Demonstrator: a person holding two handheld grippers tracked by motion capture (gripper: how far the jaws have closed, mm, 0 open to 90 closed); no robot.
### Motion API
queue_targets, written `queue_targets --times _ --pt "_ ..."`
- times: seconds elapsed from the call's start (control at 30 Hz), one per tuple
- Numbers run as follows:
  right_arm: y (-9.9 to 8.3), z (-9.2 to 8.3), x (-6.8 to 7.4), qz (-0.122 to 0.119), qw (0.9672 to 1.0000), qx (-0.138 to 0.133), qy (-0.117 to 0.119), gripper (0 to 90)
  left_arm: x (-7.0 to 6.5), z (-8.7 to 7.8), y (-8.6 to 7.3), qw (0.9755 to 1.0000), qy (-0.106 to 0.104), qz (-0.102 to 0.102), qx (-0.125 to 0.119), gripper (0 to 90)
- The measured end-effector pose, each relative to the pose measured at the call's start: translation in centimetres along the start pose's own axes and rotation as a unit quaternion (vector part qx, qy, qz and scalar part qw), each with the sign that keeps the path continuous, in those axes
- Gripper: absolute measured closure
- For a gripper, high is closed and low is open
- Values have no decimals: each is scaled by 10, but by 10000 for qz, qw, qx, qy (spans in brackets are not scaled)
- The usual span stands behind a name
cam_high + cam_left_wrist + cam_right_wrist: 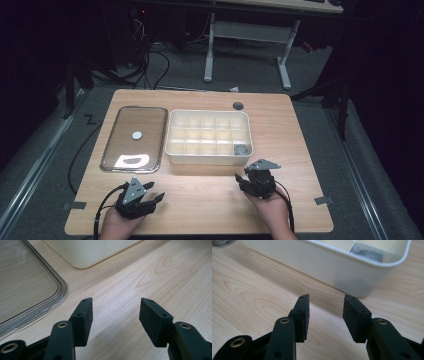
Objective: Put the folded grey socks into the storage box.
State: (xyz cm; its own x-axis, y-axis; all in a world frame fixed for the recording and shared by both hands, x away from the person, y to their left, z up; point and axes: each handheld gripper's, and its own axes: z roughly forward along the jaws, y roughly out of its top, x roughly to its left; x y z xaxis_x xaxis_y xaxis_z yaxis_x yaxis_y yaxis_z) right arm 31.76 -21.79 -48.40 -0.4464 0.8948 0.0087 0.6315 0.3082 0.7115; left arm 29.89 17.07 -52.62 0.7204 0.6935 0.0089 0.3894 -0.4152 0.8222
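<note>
A white box (209, 156) with several compartments sits mid-table, and a grey item (241, 149) lies in its near right compartment. Left of it a clear tray (113, 131) holds a small white disc (137, 135). My left gripper (156, 191) rests low near the front left edge, open and empty (115, 312), with the tray's corner (53, 302) and the box (95, 252) ahead. My right gripper (242, 175) is just in front of the box's near right corner. It is open with nothing between its jaws (326, 306), and faces the box wall (324, 265) and the grey item (367, 252).
A dark round spot (238, 105) lies on the wooden table (290, 140) behind the box. Tape strips mark the front left (74, 205) and front right (323, 200) table edges. Bare wood lies between the two grippers and right of the box.
</note>
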Motion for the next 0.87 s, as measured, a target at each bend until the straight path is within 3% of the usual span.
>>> queue_targets --times 0.2,0.23,0.27,0.3,0.37,0.4,0.43,0.47,0.53,0.87 --pt "-26 8 10 81 9997 -248 34 559 0 0 -1 10000 -3 -4 -10 448" --pt "-36 10 14 126 9990 -418 -2 549 0 0 -1 10000 -4 -10 -26 448" --pt "-36 10 14 126 9990 -418 -2 549 -1 0 -1 10000 -6 -14 -36 448" --pt "-50 10 17 261 9968 -750 7 551 -1 0 -1 10000 0 -14 -40 448" --pt "-53 10 18 324 9971 -684 87 542 0 -1 -1 10000 3 -56 -68 448" --pt "-53 9 18 245 9977 -608 180 533 1 -2 -1 9999 -13 -86 -88 447" --pt "-54 6 19 45 9980 -632 61 538 1 -2 -1 9999 -15 -83 -87 447" --pt "-55 4 18 49 9977 -675 -20 538 1 -2 -1 9999 5 -71 -75 447" --pt "-56 4 14 214 9973 -691 101 537 1 -1 -1 9999 -5 -92 -48 447" --pt "-58 5 11 273 9973 -682 27 537 0 1 -1 10000 -47 -51 -20 446"
